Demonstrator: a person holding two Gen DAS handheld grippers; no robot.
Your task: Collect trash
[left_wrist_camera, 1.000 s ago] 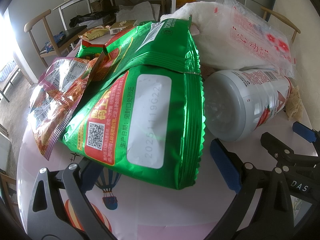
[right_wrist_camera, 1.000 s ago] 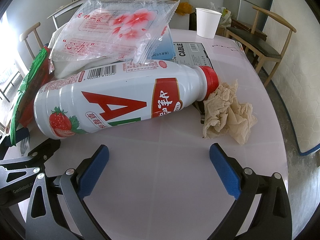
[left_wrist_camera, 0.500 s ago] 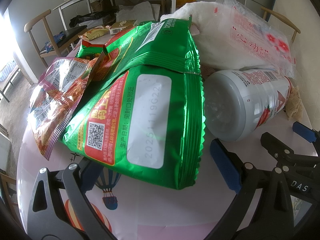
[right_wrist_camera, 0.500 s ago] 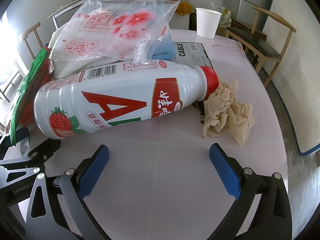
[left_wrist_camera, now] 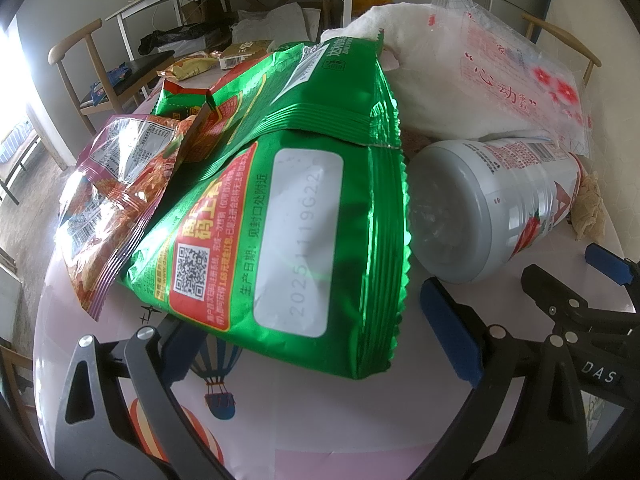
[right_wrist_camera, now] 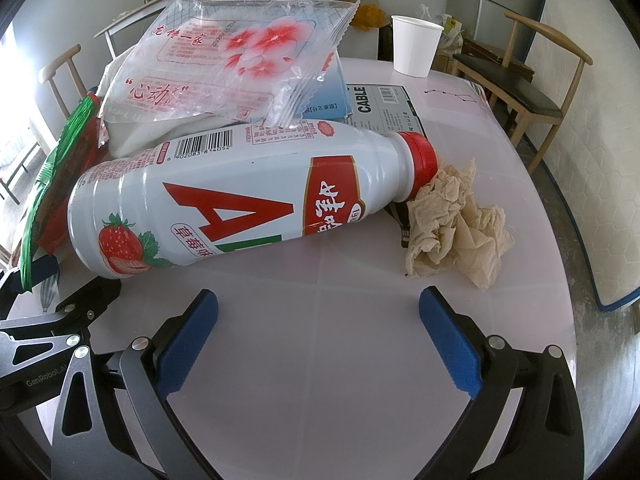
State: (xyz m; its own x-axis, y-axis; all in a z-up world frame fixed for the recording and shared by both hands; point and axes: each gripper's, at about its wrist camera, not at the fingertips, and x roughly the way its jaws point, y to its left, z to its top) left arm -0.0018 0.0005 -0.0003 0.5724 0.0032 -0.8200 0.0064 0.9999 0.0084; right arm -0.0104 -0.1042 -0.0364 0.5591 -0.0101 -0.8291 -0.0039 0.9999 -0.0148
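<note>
The left tongs [left_wrist_camera: 308, 344] stand wide open and empty, low over the tabletop [left_wrist_camera: 304, 420], with the near end of the green snack bag [left_wrist_camera: 280, 216] lying between their blue pads; the left pad is partly hidden under the bag's edge, the right pad stands clear just beside the bag's serrated seam. The right tongs [right_wrist_camera: 316, 336] are likewise spread wide and hold nothing, facing the white strawberry-drink bottle [right_wrist_camera: 240, 200], which lies on its side a little ahead of the pads, red cap pointing right. The step in hand is judged to be the first pick-up, since nothing is yet gripped; for the bag, the left tongs should advance until the crimped seam sits well between the pads, then close on the flat seam rather than the puffed body, which would likely slip or crumple; for the bottle, the right tongs should centre on the barrel and close across its width, not on the tapered neck, because a round body may roll out of a grip placed off-centre. Count of items in view: one green snack bag; one purple-and-red wrapper [left_wrist_camera: 108, 200] to its left, partly under it; one bottle; one clear flower-printed plastic bag [right_wrist_camera: 224, 68] lying on a white bundle; one crumpled tissue [right_wrist_camera: 452, 224] touching the bottle cap; one white paper cup [right_wrist_camera: 414, 50] at the far edge, upright; one printed box marked CABLE [right_wrist_camera: 380, 108], lying flat.
</note>
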